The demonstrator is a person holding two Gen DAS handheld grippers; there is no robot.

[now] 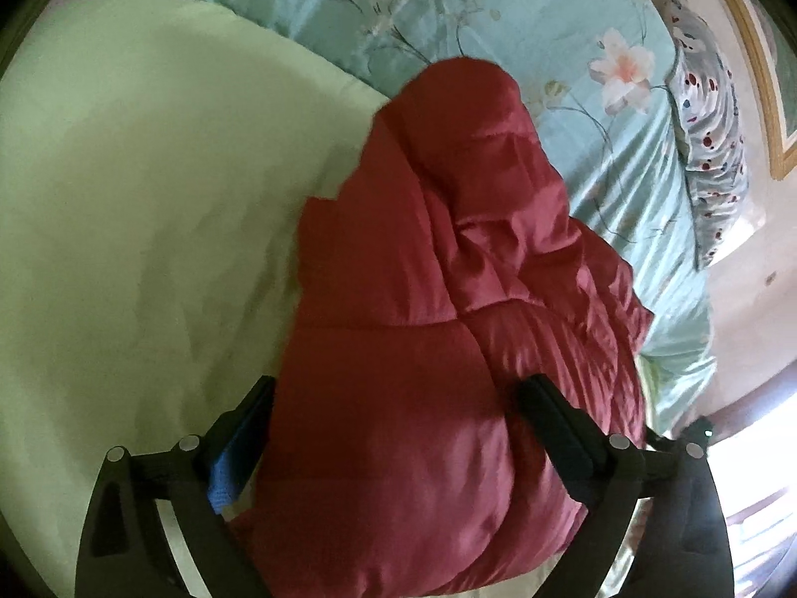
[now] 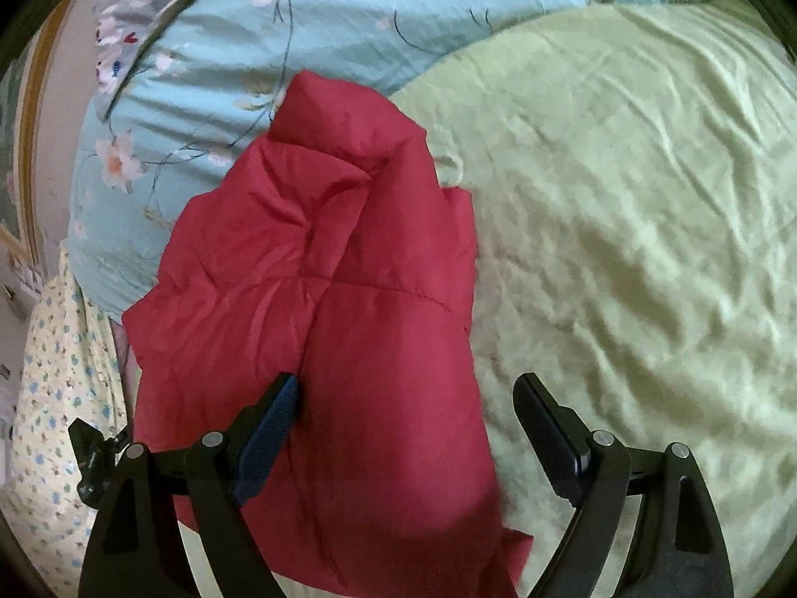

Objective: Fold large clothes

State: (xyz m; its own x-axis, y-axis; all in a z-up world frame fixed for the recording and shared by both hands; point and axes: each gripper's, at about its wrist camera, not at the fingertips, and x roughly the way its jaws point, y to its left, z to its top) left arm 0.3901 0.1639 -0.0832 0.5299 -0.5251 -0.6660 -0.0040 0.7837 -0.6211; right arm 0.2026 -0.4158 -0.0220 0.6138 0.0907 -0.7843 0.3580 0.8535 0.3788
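The left tongs (image 1: pixel 398 388) and right tongs (image 2: pixel 406 383) both stand wide open, gripping nothing, each straddling part of the red padded jacket (image 1: pixel 438 299), which lies bunched on the green bedspread (image 2: pixel 622 199) before them; no writing readable.

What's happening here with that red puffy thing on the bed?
A person is folding a red quilted jacket on a bed, using a hand-held gripper in each hand. The jacket lies bunched on a pale green cover, beside a teal floral quilt. The left gripper and right gripper both hover open over it, gripping nothing.
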